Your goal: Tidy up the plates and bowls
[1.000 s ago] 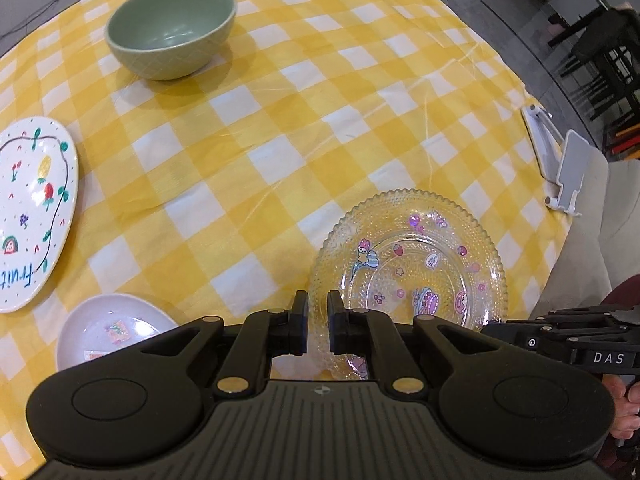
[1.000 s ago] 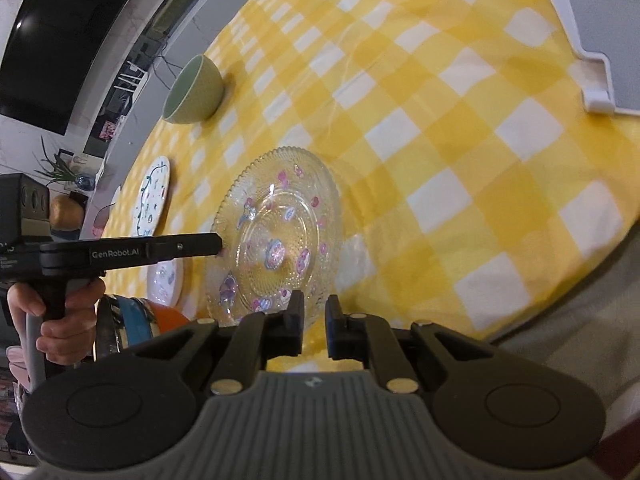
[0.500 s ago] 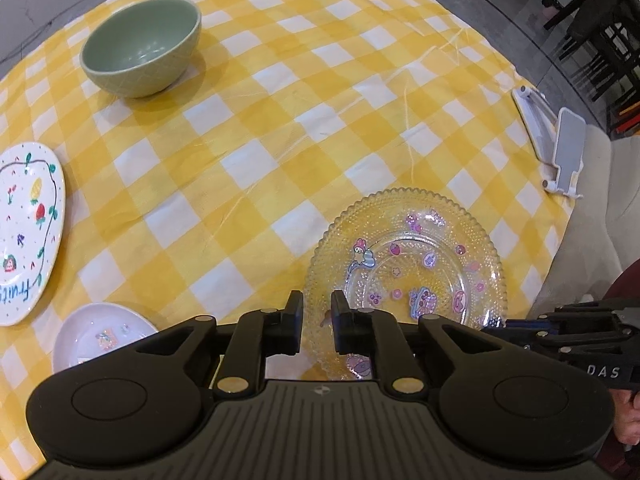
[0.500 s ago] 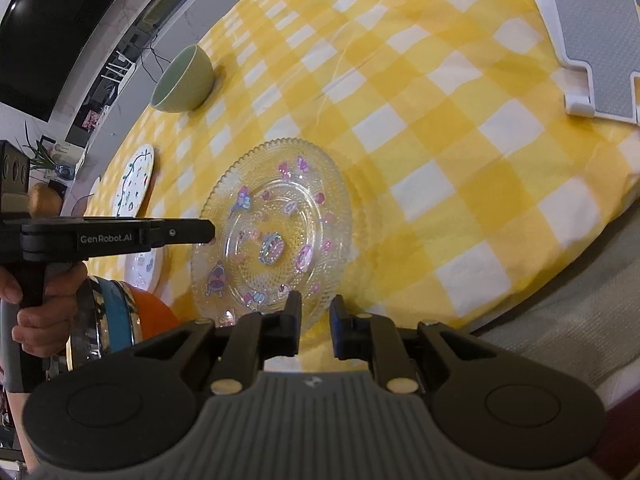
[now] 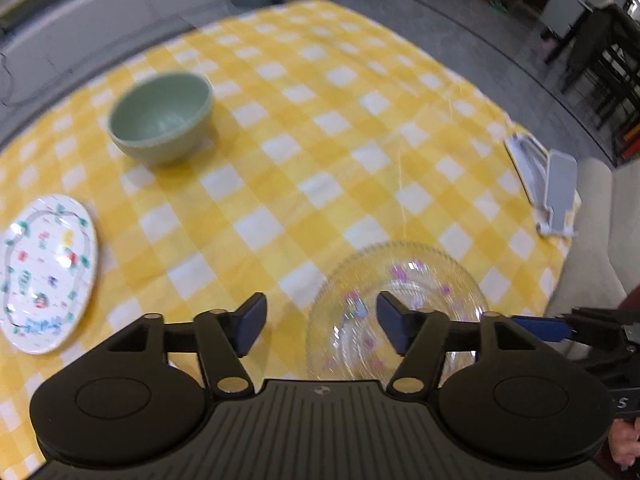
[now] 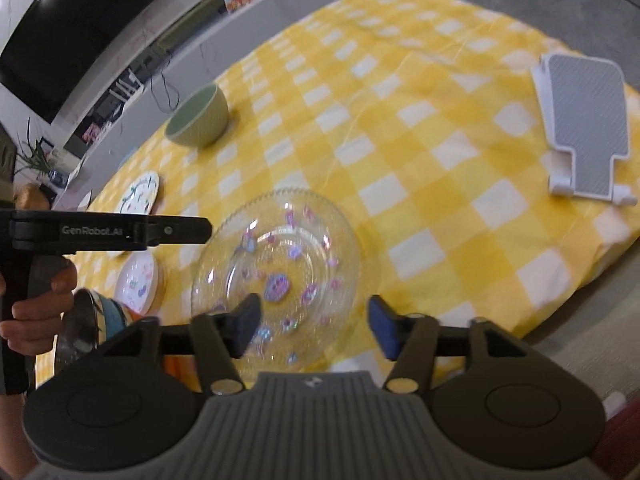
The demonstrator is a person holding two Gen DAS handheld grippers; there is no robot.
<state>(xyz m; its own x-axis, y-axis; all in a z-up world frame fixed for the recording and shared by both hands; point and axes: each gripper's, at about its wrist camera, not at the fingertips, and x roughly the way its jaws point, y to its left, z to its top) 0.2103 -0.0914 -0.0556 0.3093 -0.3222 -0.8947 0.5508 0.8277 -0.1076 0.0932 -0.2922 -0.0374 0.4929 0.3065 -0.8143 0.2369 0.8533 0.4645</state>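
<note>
**Glass plate lies free between two opening grippers**

Yellow-checked cloth (image 6: pixel 420 128) carries one clear glass plate (image 6: pixel 276 264) near its front edge. Beyond that plate stands one green bowl (image 5: pixel 160 118); left of it lie two painted white plates (image 6: pixel 140 196), (image 6: pixel 138 282). Left gripper (image 5: pixel 318 326) and right gripper (image 6: pixel 312 326) are both opening, pads clear of the glass plate below them.
</note>
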